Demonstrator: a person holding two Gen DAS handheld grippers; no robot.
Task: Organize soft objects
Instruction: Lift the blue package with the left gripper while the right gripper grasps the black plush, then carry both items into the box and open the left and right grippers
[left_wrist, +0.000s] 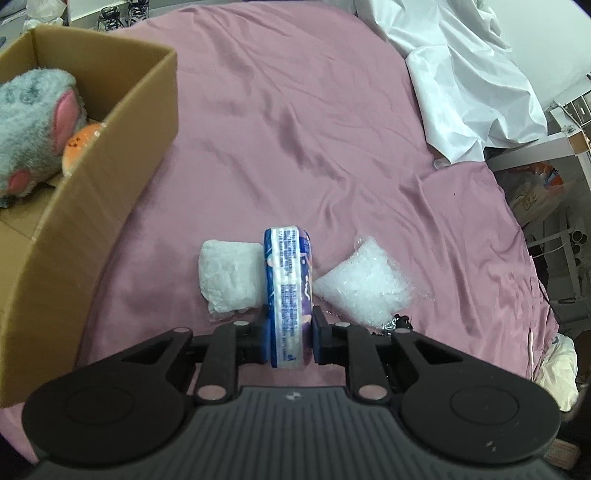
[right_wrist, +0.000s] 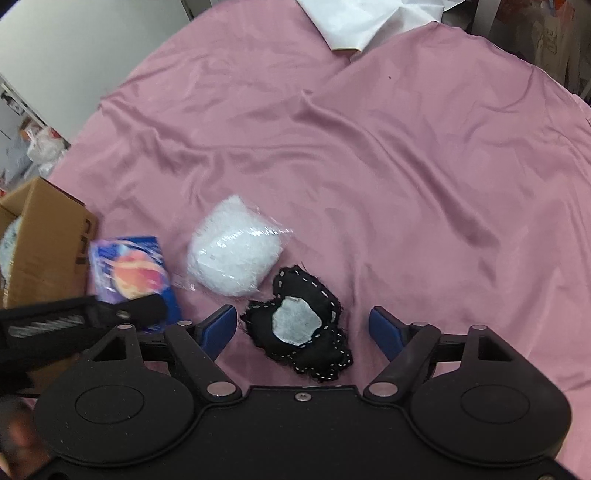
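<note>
Left tongs (left_wrist: 290, 332): clenched on a blue tissue pack (left_wrist: 288, 295), both pads pressed to its flat sides; the pack stands on edge on the pink bedsheet (left_wrist: 295, 129), near the bed's front edge, not visibly lifted.

Right tongs (right_wrist: 303, 326): released, jaws wide, holding nothing. They hang low over a black stitched pouch (right_wrist: 299, 328) with a white patch, which lies between the pads without touching either.

Items outstanding, on the sheet:
- white wrapped bundle (left_wrist: 227, 278), touching the tissue pack's left side;
- clear bag of white stuffing (left_wrist: 365, 282), just beside the pack's right side and near the pouch;
- black stitched pouch;
- tissue pack, gripped but not yet boxed.

Items stowed: grey plush toy (left_wrist: 33, 125) with pink ears and an orange soft ball (left_wrist: 79, 146), both inside the cardboard box (left_wrist: 110, 166) at the bed's left edge.

Status, by estimate: two items boxed, four left, so under halfway. Further box contents cannot be seen.
</note>
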